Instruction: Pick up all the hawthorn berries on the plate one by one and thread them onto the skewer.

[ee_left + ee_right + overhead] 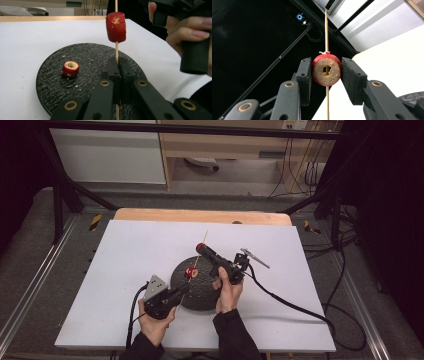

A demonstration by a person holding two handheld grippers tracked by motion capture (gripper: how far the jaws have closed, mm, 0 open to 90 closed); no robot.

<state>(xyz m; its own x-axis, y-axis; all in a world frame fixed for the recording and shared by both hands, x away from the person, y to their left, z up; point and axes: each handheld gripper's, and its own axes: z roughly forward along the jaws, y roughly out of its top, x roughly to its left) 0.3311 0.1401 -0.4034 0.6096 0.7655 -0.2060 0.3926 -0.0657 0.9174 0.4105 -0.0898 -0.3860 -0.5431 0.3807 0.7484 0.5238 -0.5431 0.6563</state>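
Note:
A thin wooden skewer stands pinched between the closed jaws of my left gripper, over the near side of a black round plate. One red fruit slice is threaded on the skewer. Another red slice lies flat on the plate, to the left. Higher up the skewer, my right gripper is shut on a third red slice, and the stick passes through its hollow centre. From above, the left gripper points up-right and the right gripper points up-left.
The plate sits mid-table on a white board with a wooden strip behind it. Crumbs dot the plate. The right gripper's cable loops off the table's right side. Black frame bars stand at the back corners.

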